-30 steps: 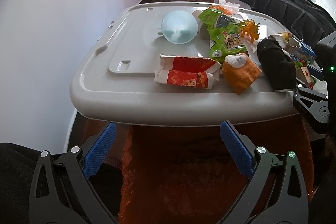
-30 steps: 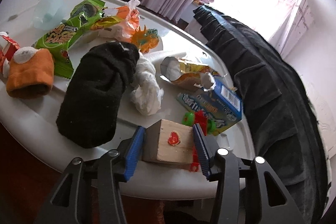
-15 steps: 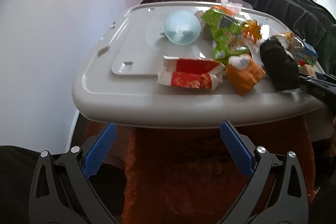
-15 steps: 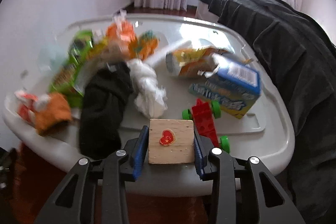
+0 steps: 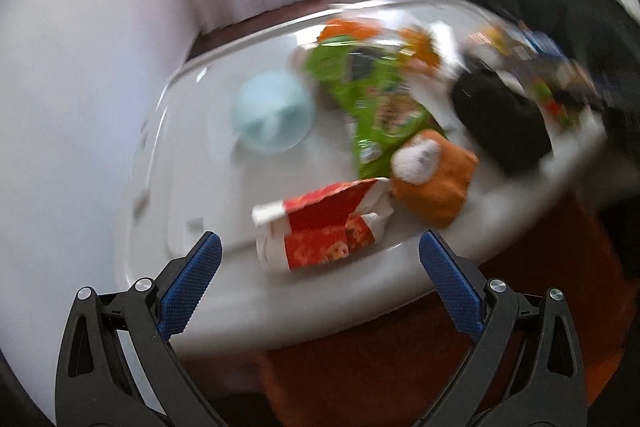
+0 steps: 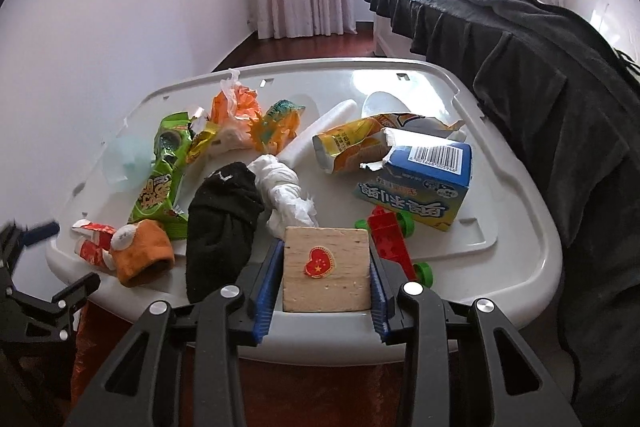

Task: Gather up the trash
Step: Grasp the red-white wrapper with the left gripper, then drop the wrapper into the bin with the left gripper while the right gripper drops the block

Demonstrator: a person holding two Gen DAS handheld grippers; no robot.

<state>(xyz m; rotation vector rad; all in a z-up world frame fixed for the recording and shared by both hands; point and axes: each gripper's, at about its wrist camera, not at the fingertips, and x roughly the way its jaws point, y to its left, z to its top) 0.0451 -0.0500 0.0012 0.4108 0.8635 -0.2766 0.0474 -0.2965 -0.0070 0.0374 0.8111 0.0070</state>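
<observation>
Our right gripper (image 6: 325, 273) has just closed onto the wooden block (image 6: 326, 269), low in the frame's centre over the surface (image 6: 520, 235). Our left gripper (image 5: 320, 267) is wide open and empty, facing the red carton (image 5: 324, 227) in a blurred view. The block looks more like a toy than trash, so we may be collecting the wrong thing; its smooth faces could also slip.

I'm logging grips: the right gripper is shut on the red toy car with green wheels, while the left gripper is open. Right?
Not quite. The right gripper is shut on the wooden block with a heart sticker; the red toy car lies beside it on the lid, as the right wrist view shows. The left gripper is open.
</observation>
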